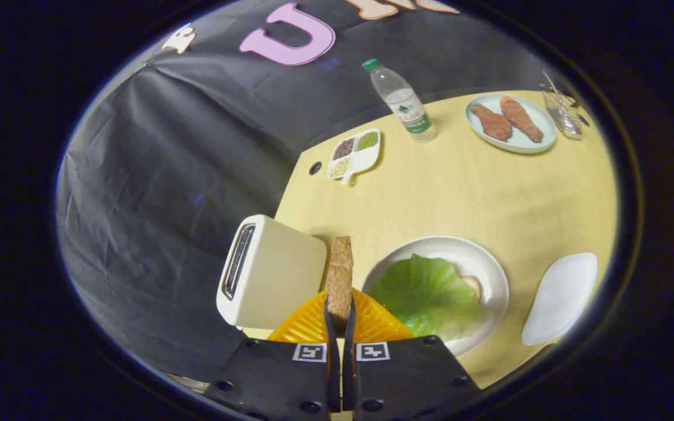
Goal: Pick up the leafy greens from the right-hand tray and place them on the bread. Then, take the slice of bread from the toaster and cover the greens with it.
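My gripper (340, 316) is shut on a brown slice of bread (340, 275), held edge-on and upright between both fingers. The slice hangs above the table between the cream toaster (272, 275) on its left and a round white plate (492, 275) on its right. On that plate a green leaf (425, 292) lies spread over another slice of bread (473, 285), of which only a small edge shows. A white oval tray (560, 298) lies to the right of the plate with nothing on it.
Farther back on the yellow table (460, 193) stand a water bottle (405, 105), a small divided dish of grains (354, 153), a pale plate with two brown pieces of food (511, 123), and a clear glass holder (562, 111). Black cloth hangs behind the toaster.
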